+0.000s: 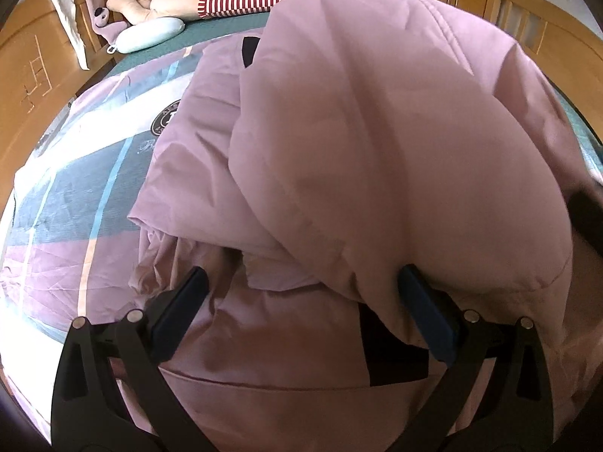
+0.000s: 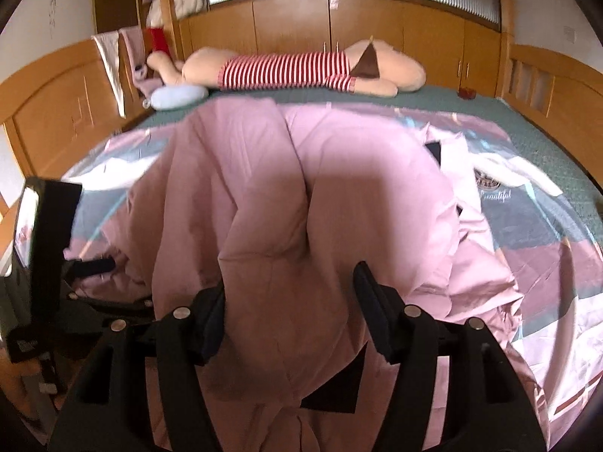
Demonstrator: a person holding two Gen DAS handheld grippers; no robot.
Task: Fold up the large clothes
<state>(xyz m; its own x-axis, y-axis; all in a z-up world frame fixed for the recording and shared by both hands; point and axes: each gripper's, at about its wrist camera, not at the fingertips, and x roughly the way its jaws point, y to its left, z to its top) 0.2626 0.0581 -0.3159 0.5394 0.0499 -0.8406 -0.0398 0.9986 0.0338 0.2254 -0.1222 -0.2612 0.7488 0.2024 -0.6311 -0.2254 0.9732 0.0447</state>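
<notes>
Filling the near part of both views, a bulky pink padded garment is seen heaped on the bed, lying over a patterned bedspread of pink, grey-blue and white blocks. In the left wrist view the left hand-held gripper is held with its jaws spread wide, one finger on each side of the garment's near folds; a fold is draped against the right-hand pad, but no pinch is made. A dark patch on the garment is seen just behind that pad. In the right wrist view the right hand-held gripper is also spread, with a hanging fold of the garment between the fingers; the fold rests against the left-hand finger, the other finger stands clear of it, and no squeeze is shown. The other tool's black body is visible, blurred, at the left edge of that view. Farther back, green bed covering is exposed beyond the bedspread. A pale blue pillow is seen at the far left, and a large plush toy in a red-and-white striped top is laid along the far edge. Wooden cabinets are seen behind.
</notes>
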